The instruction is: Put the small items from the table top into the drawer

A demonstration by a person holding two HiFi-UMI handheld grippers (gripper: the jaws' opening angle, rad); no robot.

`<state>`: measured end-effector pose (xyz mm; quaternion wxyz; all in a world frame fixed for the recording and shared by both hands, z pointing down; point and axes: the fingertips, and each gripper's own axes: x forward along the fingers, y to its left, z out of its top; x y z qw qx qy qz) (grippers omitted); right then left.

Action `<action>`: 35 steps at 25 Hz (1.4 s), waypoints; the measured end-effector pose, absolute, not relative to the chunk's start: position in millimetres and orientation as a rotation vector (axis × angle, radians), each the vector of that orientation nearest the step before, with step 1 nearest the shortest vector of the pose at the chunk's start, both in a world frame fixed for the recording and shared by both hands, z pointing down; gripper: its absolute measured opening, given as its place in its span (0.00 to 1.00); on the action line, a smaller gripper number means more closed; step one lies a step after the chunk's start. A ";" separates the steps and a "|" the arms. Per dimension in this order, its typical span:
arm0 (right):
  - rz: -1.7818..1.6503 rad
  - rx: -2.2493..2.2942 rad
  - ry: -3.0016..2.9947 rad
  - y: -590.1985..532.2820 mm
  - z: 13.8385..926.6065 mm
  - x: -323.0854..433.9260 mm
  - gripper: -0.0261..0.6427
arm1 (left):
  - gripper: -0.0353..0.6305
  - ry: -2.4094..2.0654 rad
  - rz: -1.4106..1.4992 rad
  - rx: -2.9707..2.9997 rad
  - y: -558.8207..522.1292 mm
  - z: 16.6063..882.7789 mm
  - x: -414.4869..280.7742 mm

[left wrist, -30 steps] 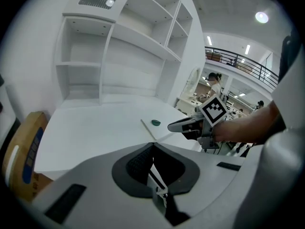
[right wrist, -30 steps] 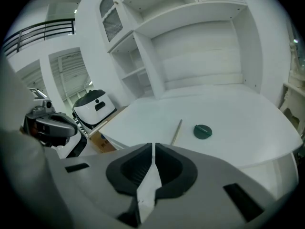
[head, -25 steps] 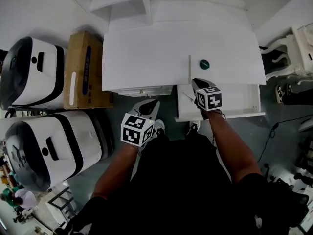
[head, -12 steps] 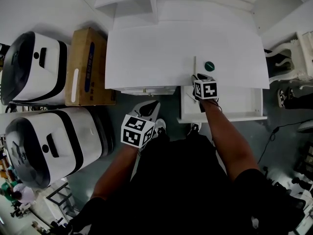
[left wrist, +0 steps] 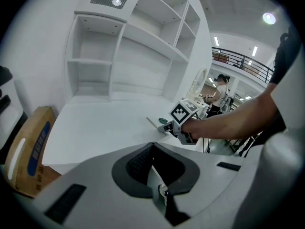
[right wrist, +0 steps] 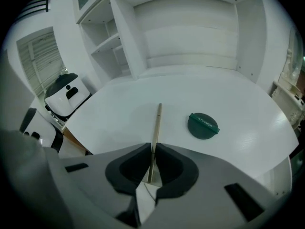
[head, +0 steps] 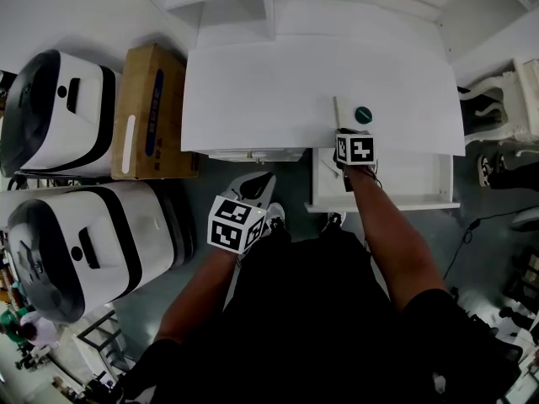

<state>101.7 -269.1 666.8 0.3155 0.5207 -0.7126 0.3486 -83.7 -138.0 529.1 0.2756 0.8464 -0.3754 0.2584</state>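
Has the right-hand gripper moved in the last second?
Yes: the right gripper moved toward the green disc; its fingers have just been closing, the wooden stick between them.

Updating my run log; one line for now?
right tool: jaws just closed on stick | green disc: on table | drawer: open | left tool: shut, empty

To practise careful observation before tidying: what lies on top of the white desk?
A thin stick and a round green disc lie on the desk. The right claw, whose jaws have just been closing, grips the stick's near end, covering it from above.
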 end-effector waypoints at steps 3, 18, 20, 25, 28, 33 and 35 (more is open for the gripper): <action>0.963 1.372 -1.878 -270.2 667.0 103.4 0.11 | 0.07 -1.006 0.689 2.281 -139.9 527.4 -81.2; 0.949 1.311 -1.966 -257.2 651.6 117.9 0.10 | 0.07 -0.997 0.696 2.295 -139.7 527.0 -62.3; 0.948 1.298 -1.985 -250.9 647.9 121.9 0.10 | 0.07 -0.995 0.698 2.295 -138.8 528.6 -57.6; 0.947 1.249 -2.042 -231.0 639.4 127.8 0.10 | 0.07 -0.995 0.697 2.296 -137.5 531.1 -44.0; 0.913 1.190 -2.074 -216.6 636.9 129.7 0.10 | 0.07 -0.995 0.694 2.298 -137.1 532.5 -34.7; 0.806 1.047 -2.102 -188.3 638.0 133.8 0.10 | 0.07 -0.993 0.693 2.298 -135.0 534.1 -18.5; 0.750 0.967 -2.106 -175.2 642.1 135.3 0.10 | 0.07 -0.994 0.689 2.298 -134.3 534.4 -12.1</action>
